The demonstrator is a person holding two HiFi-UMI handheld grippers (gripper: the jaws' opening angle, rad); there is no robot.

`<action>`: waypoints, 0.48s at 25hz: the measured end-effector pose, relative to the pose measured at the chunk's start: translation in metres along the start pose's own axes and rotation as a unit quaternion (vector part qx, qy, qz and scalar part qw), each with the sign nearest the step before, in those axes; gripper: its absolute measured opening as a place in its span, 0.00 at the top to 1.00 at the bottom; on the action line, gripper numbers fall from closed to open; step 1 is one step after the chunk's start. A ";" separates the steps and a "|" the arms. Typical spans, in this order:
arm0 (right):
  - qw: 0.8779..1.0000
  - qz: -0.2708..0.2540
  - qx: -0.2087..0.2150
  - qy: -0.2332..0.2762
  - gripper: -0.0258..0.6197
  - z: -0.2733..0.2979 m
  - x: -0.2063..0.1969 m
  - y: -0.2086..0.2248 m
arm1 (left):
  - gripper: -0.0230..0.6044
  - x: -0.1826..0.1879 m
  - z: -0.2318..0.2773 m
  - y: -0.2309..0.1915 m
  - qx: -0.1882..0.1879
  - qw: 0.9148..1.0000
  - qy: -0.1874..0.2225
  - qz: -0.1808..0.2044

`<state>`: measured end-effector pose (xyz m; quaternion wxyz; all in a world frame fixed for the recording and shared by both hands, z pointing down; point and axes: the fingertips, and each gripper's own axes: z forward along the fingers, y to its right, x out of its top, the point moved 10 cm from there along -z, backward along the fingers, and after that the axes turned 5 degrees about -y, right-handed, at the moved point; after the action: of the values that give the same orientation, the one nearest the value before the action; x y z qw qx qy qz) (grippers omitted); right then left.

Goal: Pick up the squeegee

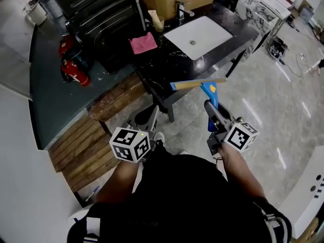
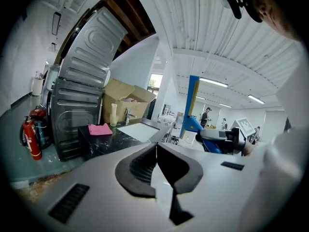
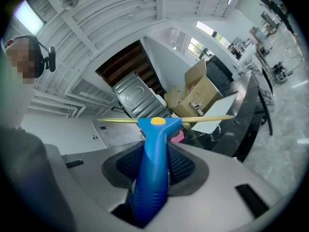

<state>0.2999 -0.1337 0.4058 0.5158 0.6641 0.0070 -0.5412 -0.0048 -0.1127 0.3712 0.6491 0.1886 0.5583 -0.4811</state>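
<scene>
Head view: squeegee (image 1: 204, 86) held over open floor (image 1: 263, 115), just off the counter (image 1: 162, 70) edge.
Right gripper (image 1: 213, 110) pinches its blue handle; left gripper (image 1: 146, 116) jaws are pressed together, empty.

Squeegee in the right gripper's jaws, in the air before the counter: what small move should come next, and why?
Probably just hold steady, right gripper closed on the squeegee. Its jaws clamp the blue handle, the blade hangs clear of the counter, and the left gripper is shut and empty, so the pick-up looks done.
</scene>
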 end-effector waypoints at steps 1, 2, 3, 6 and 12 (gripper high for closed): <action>1.000 0.001 0.000 -0.001 0.74 0.000 -0.001 0.001 | 0.94 -0.001 0.000 0.000 0.001 1.000 -0.001 -0.001; 1.000 0.002 0.000 -0.002 0.74 0.001 -0.002 0.002 | 0.94 -0.002 0.000 0.000 0.002 1.000 -0.003 -0.002; 1.000 0.003 0.000 -0.003 0.74 0.001 -0.002 0.003 | 0.94 -0.003 0.000 0.001 0.003 1.000 -0.004 -0.002; 1.000 0.002 0.003 -0.003 0.74 0.000 -0.001 0.003 | 0.94 -0.001 0.002 0.003 0.003 1.000 -0.006 0.001; 1.000 -0.003 0.008 -0.004 0.74 -0.002 0.000 0.003 | 0.94 0.001 0.004 0.009 -0.002 1.000 -0.008 0.009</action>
<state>0.3031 -0.1336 0.4080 0.5086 0.6663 0.0028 -0.5453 0.0045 -0.1124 0.3690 0.6583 0.1888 0.5521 -0.4756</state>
